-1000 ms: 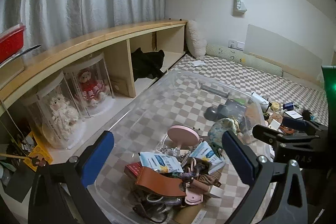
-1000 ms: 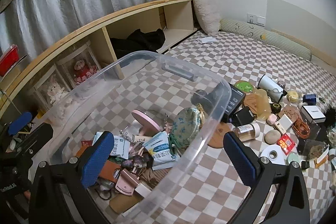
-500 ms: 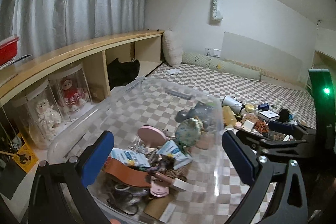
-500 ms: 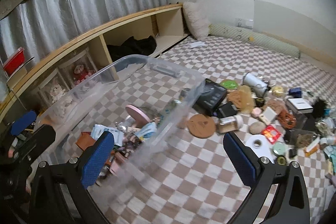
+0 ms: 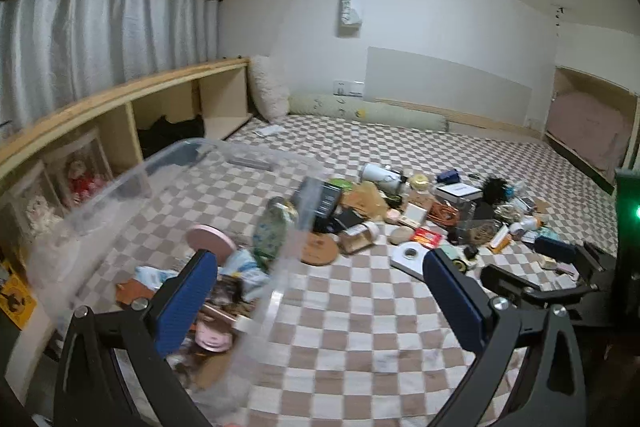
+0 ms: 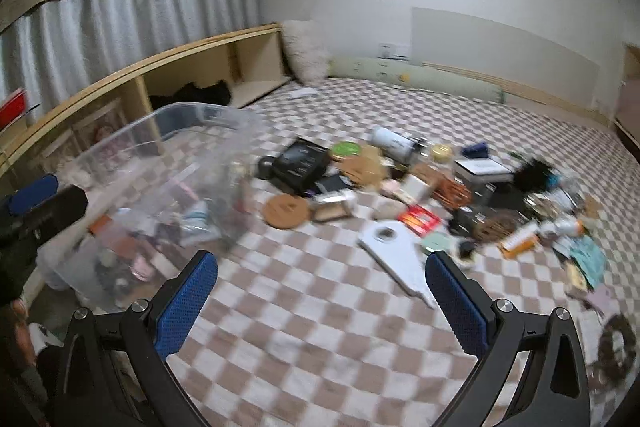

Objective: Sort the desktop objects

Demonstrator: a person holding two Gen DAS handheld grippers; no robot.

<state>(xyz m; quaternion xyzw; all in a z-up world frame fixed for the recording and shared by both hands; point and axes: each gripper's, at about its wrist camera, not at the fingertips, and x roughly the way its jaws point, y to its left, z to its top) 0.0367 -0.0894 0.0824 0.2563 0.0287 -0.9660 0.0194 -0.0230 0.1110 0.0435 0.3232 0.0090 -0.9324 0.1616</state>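
A clear plastic bin (image 5: 132, 183) (image 6: 192, 131) holds several small items, among them a pink round mirror (image 5: 210, 239) and a floral pouch (image 5: 272, 231). It sits at the left on the checkered mat. A heap of loose desktop objects (image 5: 432, 215) (image 6: 432, 183) spreads to its right: a black box (image 6: 300, 161), a cork coaster (image 6: 288, 211), a white flat piece (image 6: 394, 247). My left gripper (image 5: 320, 287) is open, its left finger over the bin's near end. My right gripper (image 6: 320, 291) hangs open over bare mat, with nothing between its fingers.
A wooden shelf (image 5: 120, 99) runs along the left wall under grey curtains, with dolls in clear cases (image 5: 84, 175) below. A green bolster (image 5: 368, 115) and a white pillow (image 5: 268, 91) lie at the far wall. Bare checkered mat (image 6: 320, 327) lies in front.
Both grippers have pulled back and swung to the right, away from the bin. The bin now sits further left in both views and the heap of loose objects has come into view.
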